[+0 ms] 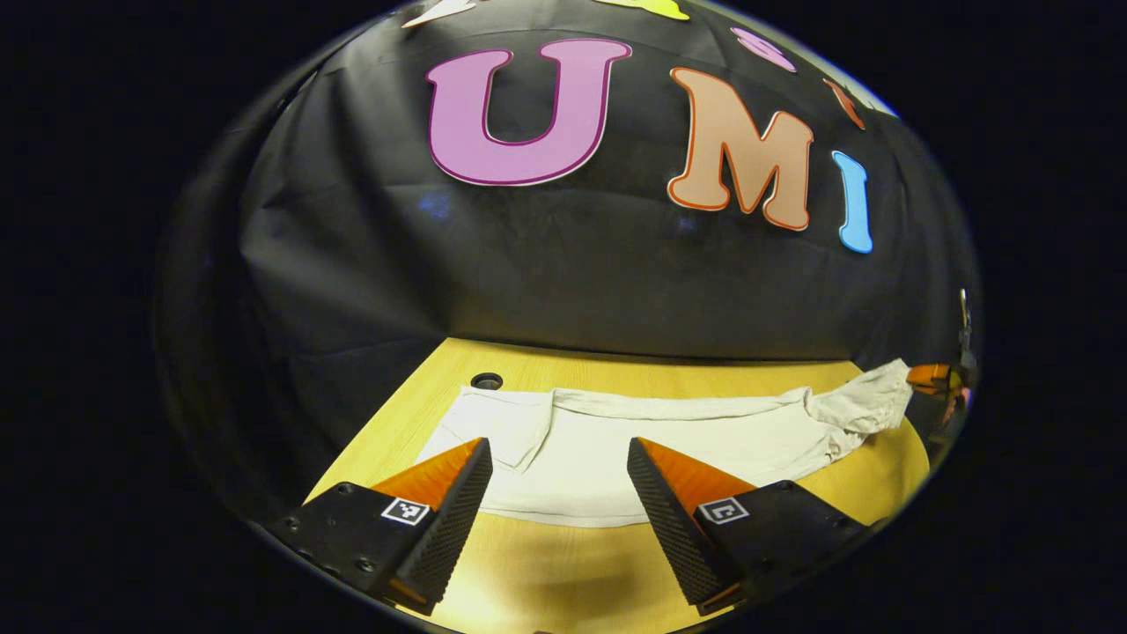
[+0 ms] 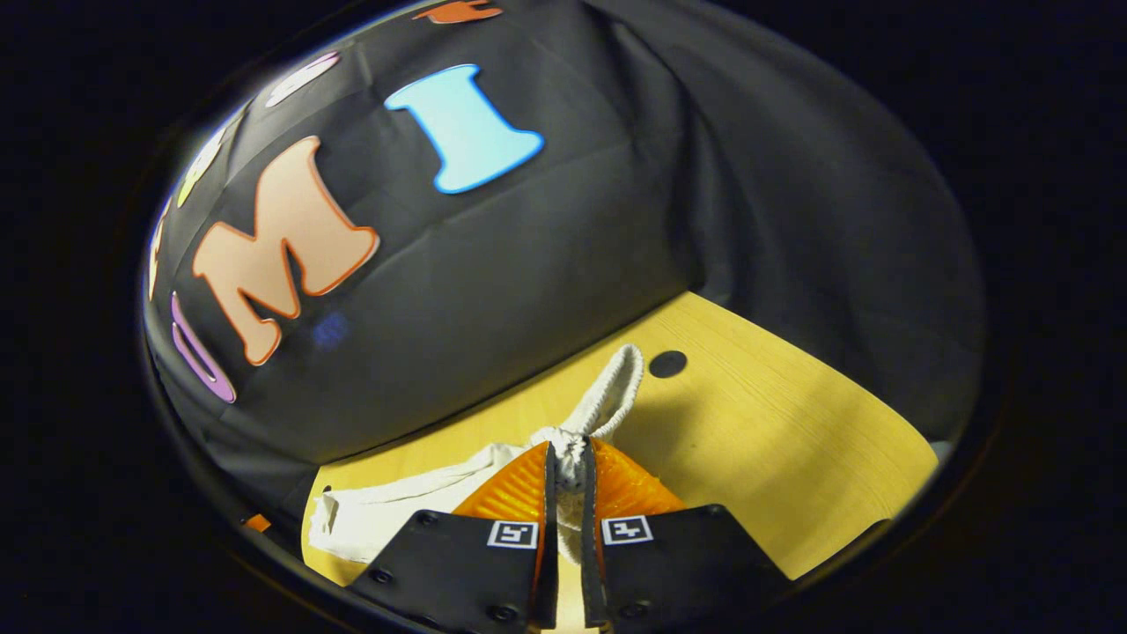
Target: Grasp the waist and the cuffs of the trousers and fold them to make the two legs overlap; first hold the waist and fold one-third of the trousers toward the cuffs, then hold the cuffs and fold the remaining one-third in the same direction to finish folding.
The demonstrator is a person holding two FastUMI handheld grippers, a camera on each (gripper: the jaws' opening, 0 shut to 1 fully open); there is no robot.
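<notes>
White trousers (image 1: 669, 440) lie stretched sideways across the yellow table (image 1: 546, 563). In the left gripper view my left gripper (image 1: 559, 445) hovers open just in front of their near edge, towards the left end, with nothing between its fingers. The trousers' right end is bunched and lifted off the table, where the other gripper (image 1: 935, 379) holds it. In the right gripper view my right gripper (image 2: 568, 451) is shut on a gathered, ribbed edge of the trousers (image 2: 607, 396), and the rest of the cloth (image 2: 387, 515) trails away to the left.
A round cable hole (image 1: 486, 380) sits in the table near the trousers' far left corner, and another cable hole (image 2: 667, 364) lies just beyond the lifted cloth. The black booth wall rises close behind the table. Bare tabletop (image 2: 792, 440) stretches to the right.
</notes>
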